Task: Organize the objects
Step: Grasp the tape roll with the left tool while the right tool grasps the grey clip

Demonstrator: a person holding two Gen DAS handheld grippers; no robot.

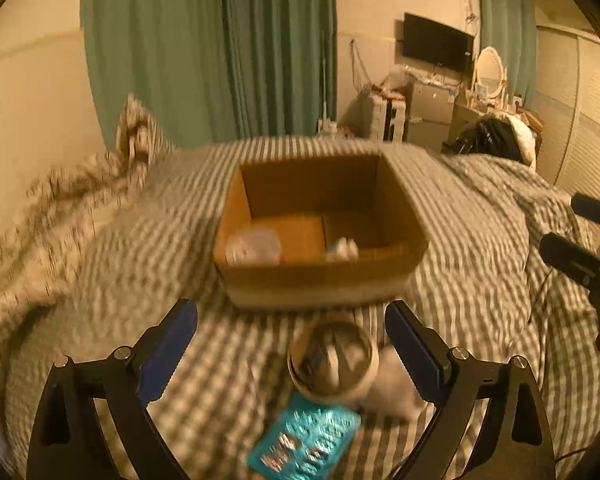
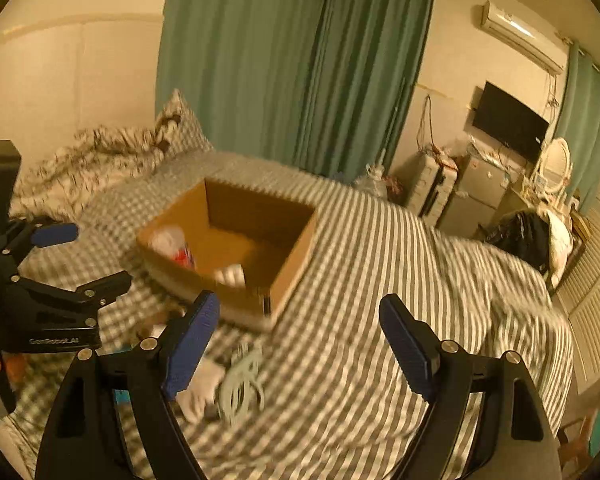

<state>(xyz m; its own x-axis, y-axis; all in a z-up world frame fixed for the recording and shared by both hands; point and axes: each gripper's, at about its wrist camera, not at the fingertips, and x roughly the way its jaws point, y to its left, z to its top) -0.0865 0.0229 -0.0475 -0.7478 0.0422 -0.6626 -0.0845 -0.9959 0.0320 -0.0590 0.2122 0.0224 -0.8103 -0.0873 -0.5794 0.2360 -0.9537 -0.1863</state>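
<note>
An open cardboard box [image 1: 320, 280] sits on the striped bed and holds a clear plastic item [image 1: 254, 246] and a small white item [image 1: 342, 249]. My left gripper [image 1: 292, 332] is open just in front of the box, above a round tape roll [image 1: 334, 360], a teal blister pack [image 1: 306, 440] and a white object [image 1: 396, 392]. My right gripper [image 2: 300, 332] is open and empty to the right of the box [image 2: 228, 248]. A coiled pale cable [image 2: 242, 384] and a white object [image 2: 198, 392] lie by its left finger. The left gripper also shows in the right wrist view [image 2: 80, 260].
The bed cover [image 2: 380, 280] is striped and rumpled, with a pillow [image 1: 140, 128] at the far left. Green curtains [image 1: 220, 48] hang behind. A TV [image 1: 436, 42], drawers and a mirror stand at the far right beyond the bed.
</note>
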